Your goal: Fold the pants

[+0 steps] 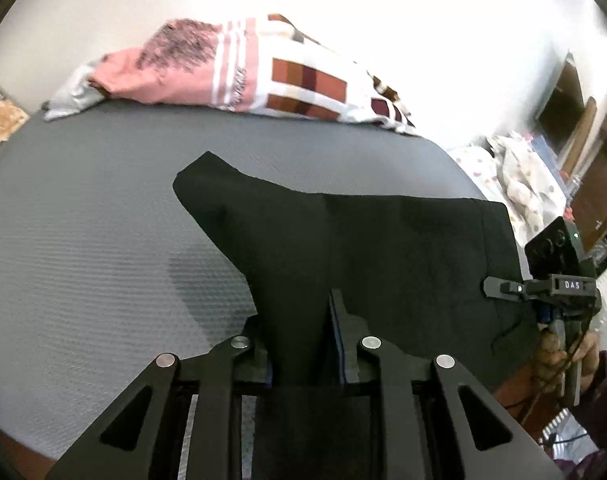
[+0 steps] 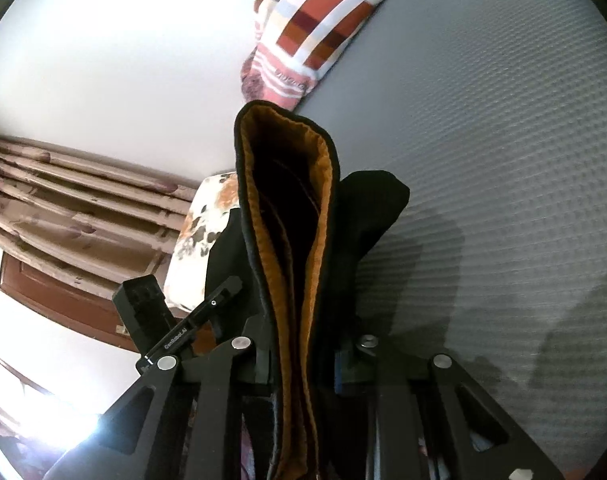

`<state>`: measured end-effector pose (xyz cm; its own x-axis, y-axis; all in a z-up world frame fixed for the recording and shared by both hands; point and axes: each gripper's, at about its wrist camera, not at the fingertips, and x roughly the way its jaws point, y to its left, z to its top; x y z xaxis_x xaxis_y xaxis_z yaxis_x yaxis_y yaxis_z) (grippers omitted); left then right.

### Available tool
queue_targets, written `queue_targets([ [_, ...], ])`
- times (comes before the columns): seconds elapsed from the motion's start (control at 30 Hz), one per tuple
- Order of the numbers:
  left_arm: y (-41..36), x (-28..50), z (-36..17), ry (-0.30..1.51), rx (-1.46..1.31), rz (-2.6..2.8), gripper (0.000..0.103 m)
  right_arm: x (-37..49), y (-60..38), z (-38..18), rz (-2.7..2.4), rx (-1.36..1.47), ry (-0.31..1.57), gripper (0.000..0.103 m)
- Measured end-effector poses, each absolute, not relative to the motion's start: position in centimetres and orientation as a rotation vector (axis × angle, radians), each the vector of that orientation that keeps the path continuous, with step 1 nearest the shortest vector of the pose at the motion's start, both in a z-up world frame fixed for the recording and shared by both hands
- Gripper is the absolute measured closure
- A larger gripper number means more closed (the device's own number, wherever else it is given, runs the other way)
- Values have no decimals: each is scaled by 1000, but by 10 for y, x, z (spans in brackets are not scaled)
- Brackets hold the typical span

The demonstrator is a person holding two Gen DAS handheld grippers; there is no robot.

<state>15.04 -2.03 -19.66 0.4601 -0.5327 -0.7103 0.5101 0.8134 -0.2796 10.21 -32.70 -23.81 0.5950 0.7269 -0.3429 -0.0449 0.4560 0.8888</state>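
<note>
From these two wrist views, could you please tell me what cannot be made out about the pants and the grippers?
- Left wrist view: the left gripper's pads are hidden by the black pants clamped between them.
- Same view: the right gripper is side-on at the frame edge, so its pads cannot be seen.
- Right wrist view: the orange-lined fabric hides the right gripper's pads and runs off the bottom edge.

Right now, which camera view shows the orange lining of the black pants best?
The right wrist view: the orange lining runs along the open edge of the black pants, pinched in the right gripper. The left wrist view shows only the black outside of the pants, no lining.
</note>
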Motion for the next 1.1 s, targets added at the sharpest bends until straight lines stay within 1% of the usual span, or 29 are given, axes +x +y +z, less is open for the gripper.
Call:
queue_targets([
  [0.2,8,147,-177,843,-50,-603,85,114,-299,-224,582,996,806,84],
  [0.47,41,151,-161,801,-69,-558,85,132,-265,-204,621,976,804,84],
  [0.93,97,173,-151,749,-111,-469,86,181,-210,-179,693,932,832,84],
  [1.1,110,186,-151,739,-111,-439,86,205,-194,-179,713,928,845,84],
])
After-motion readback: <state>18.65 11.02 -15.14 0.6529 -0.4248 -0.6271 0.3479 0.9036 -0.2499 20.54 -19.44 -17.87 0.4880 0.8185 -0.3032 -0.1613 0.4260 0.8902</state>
